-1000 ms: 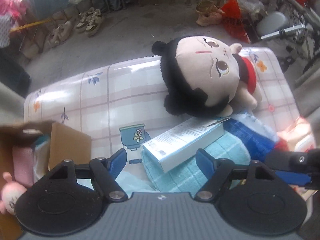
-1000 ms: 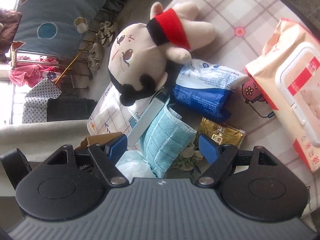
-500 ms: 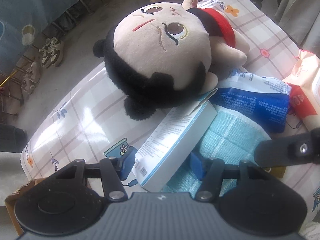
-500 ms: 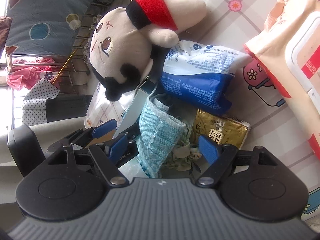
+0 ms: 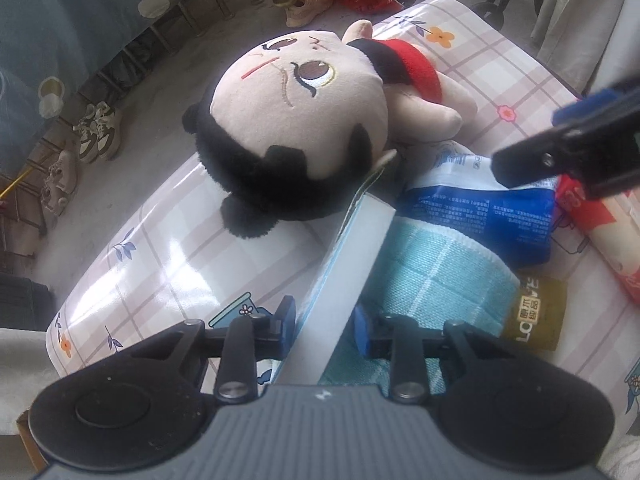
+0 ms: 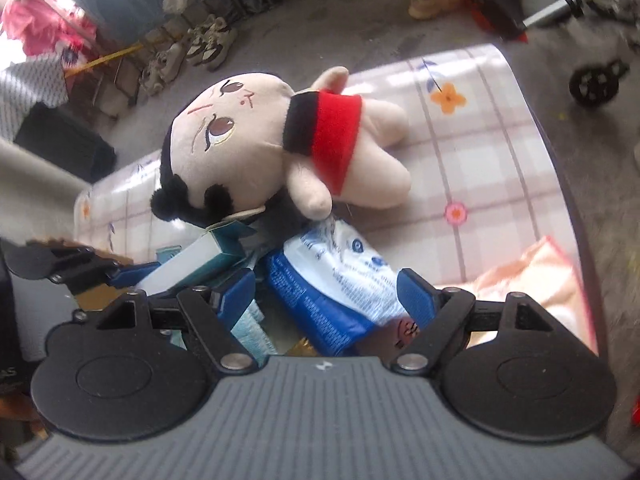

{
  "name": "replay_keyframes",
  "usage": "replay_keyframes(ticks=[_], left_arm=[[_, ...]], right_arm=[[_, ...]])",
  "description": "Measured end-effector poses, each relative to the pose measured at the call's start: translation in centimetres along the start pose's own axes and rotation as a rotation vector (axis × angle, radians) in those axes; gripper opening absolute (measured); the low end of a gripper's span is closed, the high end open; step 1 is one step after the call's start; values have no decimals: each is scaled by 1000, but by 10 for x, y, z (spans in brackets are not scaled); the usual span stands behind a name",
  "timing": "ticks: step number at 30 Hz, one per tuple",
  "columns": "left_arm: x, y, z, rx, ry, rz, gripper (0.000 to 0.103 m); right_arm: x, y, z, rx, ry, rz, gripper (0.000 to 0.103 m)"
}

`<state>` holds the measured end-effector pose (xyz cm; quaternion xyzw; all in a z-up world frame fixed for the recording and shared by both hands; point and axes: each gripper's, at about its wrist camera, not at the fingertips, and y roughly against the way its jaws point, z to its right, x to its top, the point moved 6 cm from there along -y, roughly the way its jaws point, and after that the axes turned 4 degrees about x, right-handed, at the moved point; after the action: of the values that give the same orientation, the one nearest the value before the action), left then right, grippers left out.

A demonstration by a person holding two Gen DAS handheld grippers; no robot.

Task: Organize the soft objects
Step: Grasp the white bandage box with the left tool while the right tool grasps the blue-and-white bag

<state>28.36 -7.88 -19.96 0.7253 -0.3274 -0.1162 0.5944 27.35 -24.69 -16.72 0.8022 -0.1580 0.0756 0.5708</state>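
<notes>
A big-headed plush doll (image 5: 300, 120) (image 6: 240, 148) with black hair and a red band lies on the plaid tablecloth (image 5: 160, 248). A long white and blue box (image 5: 348, 264) (image 6: 192, 260) stands on its edge, its far end against the doll's hair. My left gripper (image 5: 324, 324) has its jaws closing on the near end of this box, both blue pads against its sides. A folded teal cloth (image 5: 440, 280) lies beside the box. My right gripper (image 6: 326, 292) hangs open over a blue and white packet (image 6: 340, 280) (image 5: 480, 208), not gripping it.
A gold sachet (image 5: 536, 316) lies by the cloth. A pink wet-wipes pack (image 5: 608, 232) (image 6: 540, 280) sits at the table's right edge. A finger of the right gripper (image 5: 560, 148) crosses above the packet. Shoes (image 5: 96, 132) stand on the floor beyond.
My left gripper came down onto the box and closed on it; the box turned from flat onto its edge. My right gripper swung over the blue and white packet, still open.
</notes>
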Motion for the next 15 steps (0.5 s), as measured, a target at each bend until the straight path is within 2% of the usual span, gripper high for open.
replay_keyframes(ticks=[5, 9, 14, 15], left_arm=[[-2, -2, 12, 23, -67, 1, 31], [-2, -5, 19, 49, -95, 10, 29], [-2, -4, 20, 57, -83, 19, 28], [-2, -4, 19, 57, -81, 21, 28]], right_arm=[[13, -35, -2, -12, 128, -115, 80], [5, -65, -8, -18, 196, -199, 80], [2, -76, -9, -24, 238, -215, 81], [2, -77, -10, -31, 254, -218, 78]])
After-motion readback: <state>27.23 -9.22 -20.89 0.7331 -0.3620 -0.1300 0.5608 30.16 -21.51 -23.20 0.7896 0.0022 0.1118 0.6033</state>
